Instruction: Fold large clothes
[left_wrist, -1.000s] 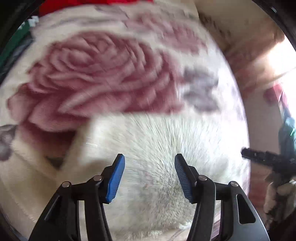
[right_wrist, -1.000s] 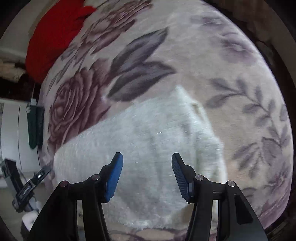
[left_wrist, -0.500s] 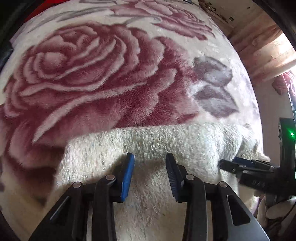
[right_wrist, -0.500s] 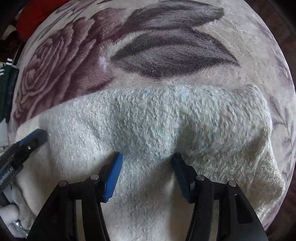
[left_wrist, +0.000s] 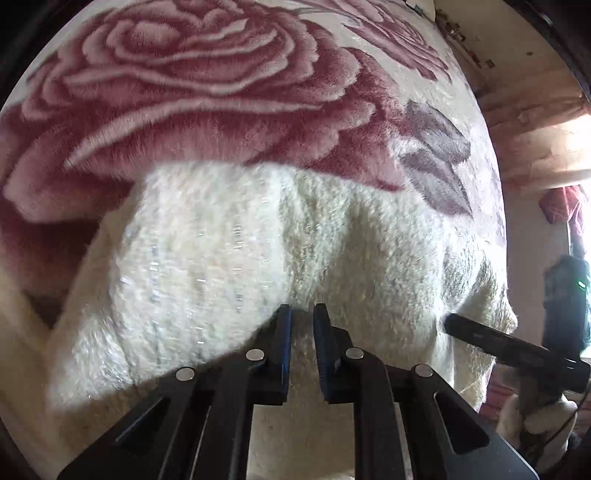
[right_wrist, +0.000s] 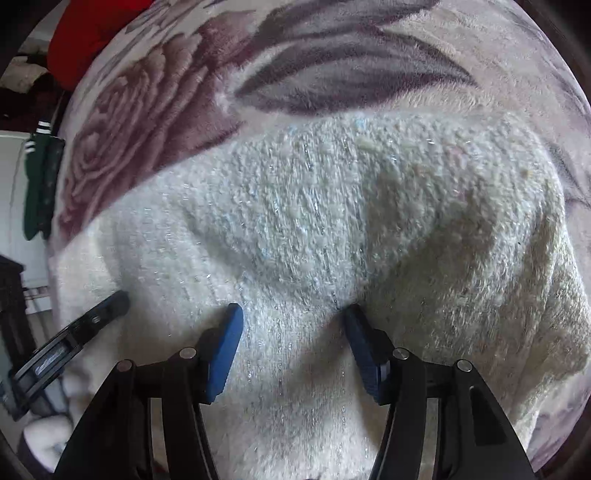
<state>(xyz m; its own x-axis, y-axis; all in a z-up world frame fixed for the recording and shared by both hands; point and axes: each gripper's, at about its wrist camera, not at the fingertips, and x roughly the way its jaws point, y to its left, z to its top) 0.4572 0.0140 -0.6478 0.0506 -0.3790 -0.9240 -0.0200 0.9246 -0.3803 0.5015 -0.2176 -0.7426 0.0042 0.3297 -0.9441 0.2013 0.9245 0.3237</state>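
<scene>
Since the earlier frame, both grippers have dropped onto the white fuzzy sweater (left_wrist: 258, 251), which now fills each view.

Left wrist view: the left gripper (left_wrist: 302, 314) has its fingers (left_wrist: 284, 332) nearly together, pinching a ridge of sweater between them; the rose-patterned blanket (left_wrist: 184, 74) lies beyond the fingertips, the right gripper (left_wrist: 480, 338) to their right.

Right wrist view: the right gripper (right_wrist: 293, 314) has fingers (right_wrist: 227, 343) about half spread, pressed into the sweater (right_wrist: 332, 203) bulging between them, not pinching it.

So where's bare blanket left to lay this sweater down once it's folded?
Free: the rose blanket beyond the white sweater, and the leaf-print stretch past its far edge. Crowded: near side, where both hand-held grippers meet the knit; red cloth far left.
</scene>
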